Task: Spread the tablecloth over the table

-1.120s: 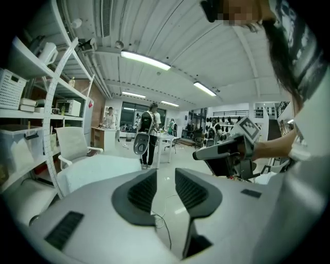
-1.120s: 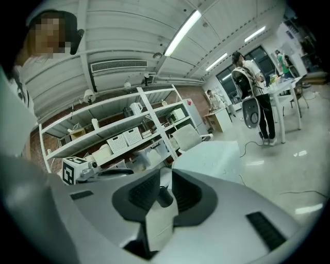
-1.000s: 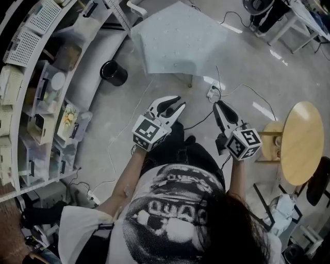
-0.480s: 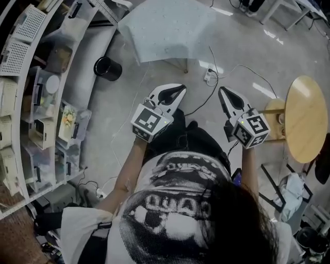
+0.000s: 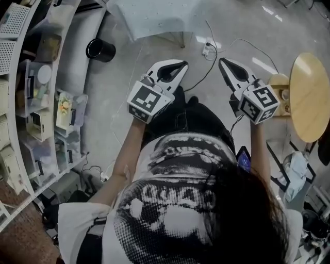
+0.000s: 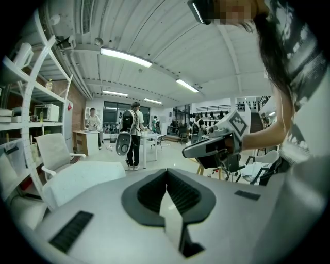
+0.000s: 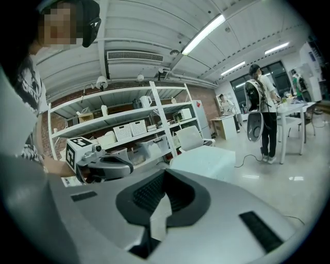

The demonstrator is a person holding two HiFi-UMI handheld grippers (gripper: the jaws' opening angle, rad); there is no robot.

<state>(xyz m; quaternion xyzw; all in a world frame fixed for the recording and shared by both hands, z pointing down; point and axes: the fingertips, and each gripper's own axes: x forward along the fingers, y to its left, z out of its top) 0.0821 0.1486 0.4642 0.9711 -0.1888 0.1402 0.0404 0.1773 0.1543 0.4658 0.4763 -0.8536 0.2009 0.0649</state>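
The table draped in a pale dotted tablecloth (image 5: 154, 15) stands on the floor ahead of me, at the top edge of the head view. It shows as a light slab in the left gripper view (image 6: 82, 178) and the right gripper view (image 7: 206, 160). My left gripper (image 5: 181, 64) is held in the air in front of my body, shut with nothing in it. My right gripper (image 5: 221, 61) hovers beside it, also shut and empty. Both point toward the table and are well short of it. Each gripper sees the other: the right gripper (image 6: 186, 151), the left gripper (image 7: 129, 166).
Shelving with boxes and bins (image 5: 31, 103) runs along the left, with a black bin (image 5: 100, 50) by it. A round wooden table (image 5: 309, 98) stands at the right. A power strip with cables (image 5: 208, 50) lies on the floor near the table. People stand farther off (image 6: 133, 134).
Both grippers' jaws have gone from open to shut. The clothed table has slid toward the top of the head view, and both grippers sit higher in it.
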